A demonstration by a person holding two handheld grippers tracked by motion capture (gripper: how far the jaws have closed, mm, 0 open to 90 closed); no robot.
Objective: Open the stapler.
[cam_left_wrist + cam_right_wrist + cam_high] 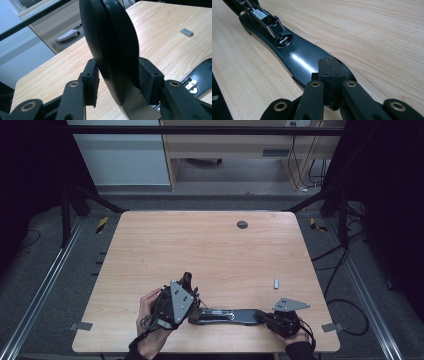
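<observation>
**Desk:** What do I caption here?

**Operator:** A black stapler lies opened out near the front edge of the table. I have a gripper at each end of it. My left gripper grips the stapler's raised top arm; in the left gripper view that rounded black arm stands upright between the two pads, which press on its sides.

**Desk:** And the right?

**Operator:** My right gripper is closed, pads together with no gap. In the right gripper view its tip rests at the end of the flat base, which runs away from it along the wood. I can't tell whether it pinches the base's edge or merely presses on it.

**Desk:** Anything else in the frame?

**Operator:** The metal anvil and the open staple channel show beyond it. A small grey block lies on the table, apart from the stapler, towards the right.
</observation>
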